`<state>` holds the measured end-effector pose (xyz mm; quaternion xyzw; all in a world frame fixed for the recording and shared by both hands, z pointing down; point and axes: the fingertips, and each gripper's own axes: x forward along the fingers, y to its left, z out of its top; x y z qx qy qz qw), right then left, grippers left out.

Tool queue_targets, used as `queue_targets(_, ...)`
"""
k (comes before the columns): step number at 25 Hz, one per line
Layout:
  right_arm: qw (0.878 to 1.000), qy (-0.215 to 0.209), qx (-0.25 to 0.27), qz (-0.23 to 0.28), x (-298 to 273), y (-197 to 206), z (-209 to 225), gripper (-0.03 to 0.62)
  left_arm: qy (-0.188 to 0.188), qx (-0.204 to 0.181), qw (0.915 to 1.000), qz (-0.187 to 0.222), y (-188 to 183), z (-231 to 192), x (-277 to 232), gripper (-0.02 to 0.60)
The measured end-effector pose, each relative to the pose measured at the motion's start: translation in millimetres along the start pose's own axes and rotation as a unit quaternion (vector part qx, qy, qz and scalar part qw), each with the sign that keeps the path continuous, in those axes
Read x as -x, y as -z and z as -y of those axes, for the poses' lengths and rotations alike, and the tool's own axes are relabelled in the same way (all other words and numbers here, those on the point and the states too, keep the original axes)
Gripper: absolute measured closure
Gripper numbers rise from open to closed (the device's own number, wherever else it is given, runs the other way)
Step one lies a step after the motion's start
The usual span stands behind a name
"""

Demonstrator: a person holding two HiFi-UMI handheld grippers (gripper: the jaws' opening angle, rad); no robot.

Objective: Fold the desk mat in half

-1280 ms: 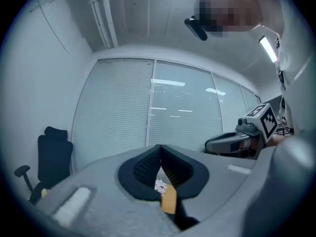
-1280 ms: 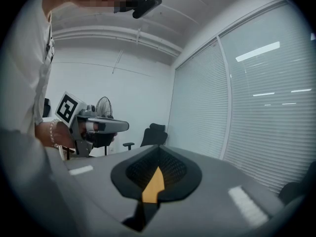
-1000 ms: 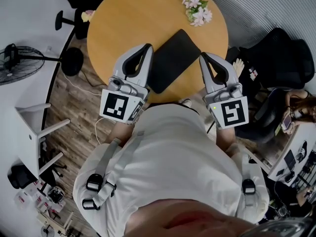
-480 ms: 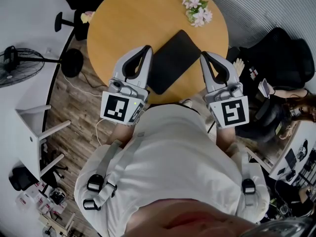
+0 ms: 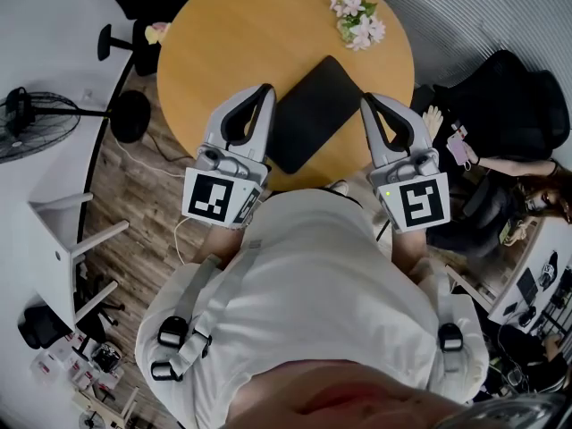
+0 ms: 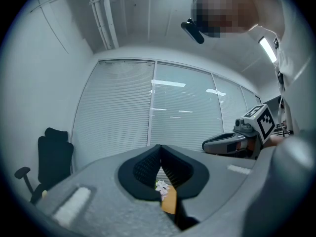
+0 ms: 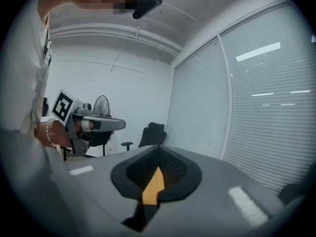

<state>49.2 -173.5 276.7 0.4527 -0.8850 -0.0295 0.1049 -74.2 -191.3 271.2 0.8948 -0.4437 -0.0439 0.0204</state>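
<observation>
Lying flat on the round wooden bench (image 5: pixel 232 34), the dark rectangular desk mat (image 5: pixel 315 113) sits between the left gripper (image 5: pixel 267 88) and the right gripper (image 5: pixel 365 99). Both pairs of fingers (image 6: pixel 143 169) are clenched on nothing. No fold is visibly under way, and I cannot tell whether the mat is a single layer or already doubled.

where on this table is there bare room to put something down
The broad far-left stretch of the table, bordered by the desk mat, the flowers and the far rim, is bare. The near edge is crowded: the left gripper and right gripper flank the mat there.
</observation>
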Motion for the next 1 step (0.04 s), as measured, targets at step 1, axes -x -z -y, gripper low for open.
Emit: queue_targets(1,1.000,0.000,0.000,0.000,-1.5,0.4,-0.4,0.591,0.000,0.000,1.0000,0.000,0.7,-1.3,-0.2,0.577)
